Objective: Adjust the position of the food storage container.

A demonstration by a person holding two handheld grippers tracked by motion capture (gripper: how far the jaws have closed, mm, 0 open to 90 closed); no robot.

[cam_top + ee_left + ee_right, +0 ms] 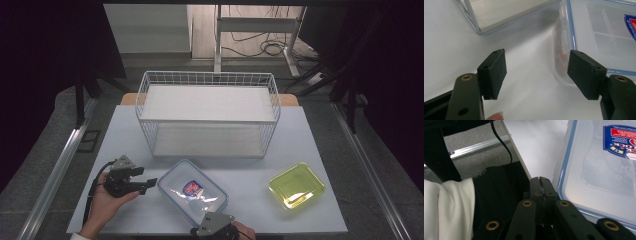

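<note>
glossy clear plastic container (pixel 193 191), white wire basket (pixel 208 112), smooth matt table (pixel 120 130), translucent yellow-green plastic tray (pixel 296 185).

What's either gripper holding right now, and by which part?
Nothing. The left gripper is open beside the clear lidded box, its pads off it. The right gripper is shut on nothing at the box's near edge.

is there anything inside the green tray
No, in the high view the green tray lies at the right of the table with nothing in it, apart from the clear lidded container.
</note>
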